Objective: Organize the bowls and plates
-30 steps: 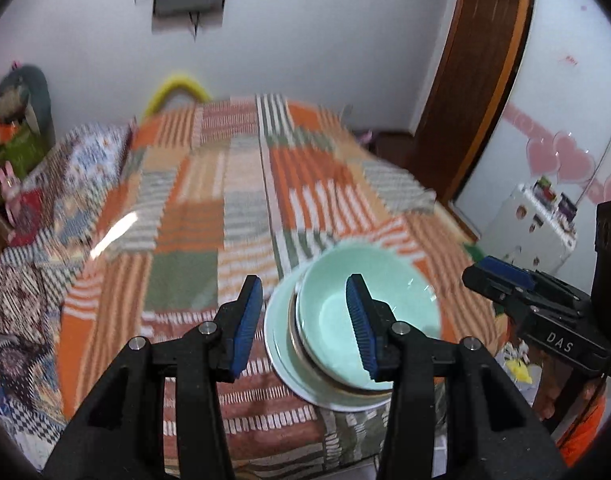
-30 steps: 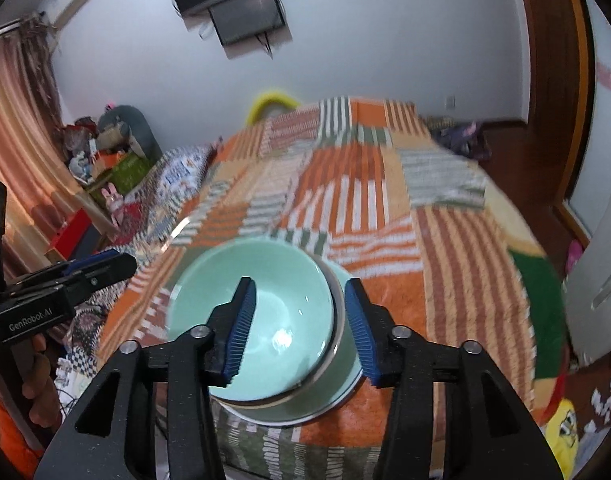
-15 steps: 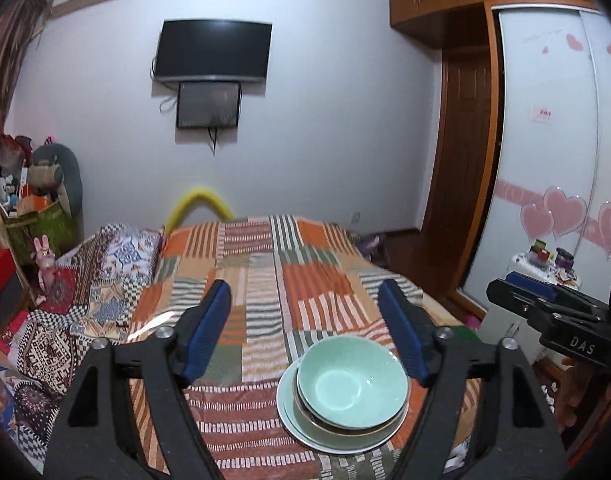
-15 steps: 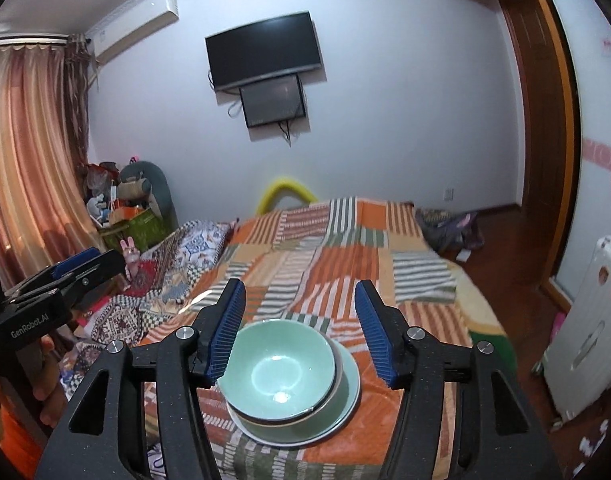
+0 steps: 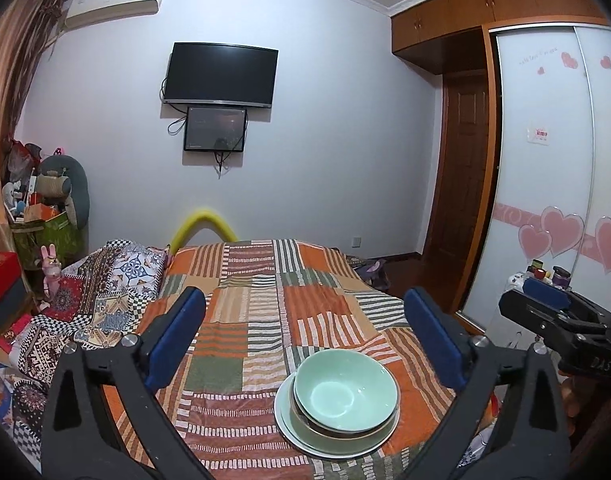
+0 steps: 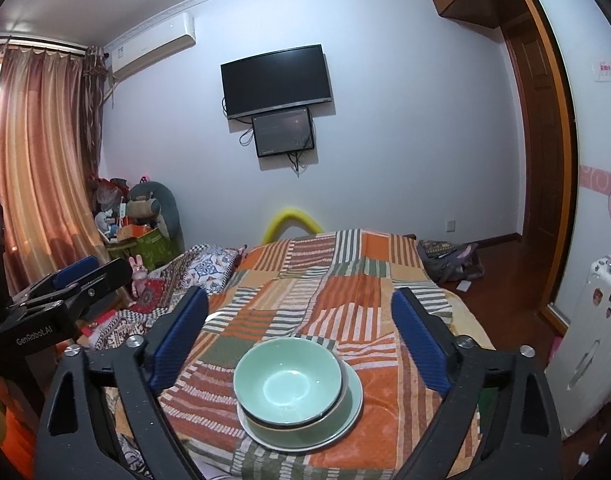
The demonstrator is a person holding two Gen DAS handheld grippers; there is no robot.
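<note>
With both claws, left [image 5: 305, 336] and right [image 6: 301, 332], now spread and backed off the bowl [image 5: 346, 390], we judge stacking on the plate [image 5: 305, 436] complete.

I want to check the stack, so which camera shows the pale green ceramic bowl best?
The right wrist view: the pale green ceramic bowl sits centred between the open fingers. The left wrist view shows it whole too, but off toward the right finger.

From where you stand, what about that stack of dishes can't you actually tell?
- How many pieces sit under the green bowl: both views, the bowl covers them.
- The plate's center: covered by the stack.
- The bedspread's near edge: cut off by the frame and gripper arms.
</note>
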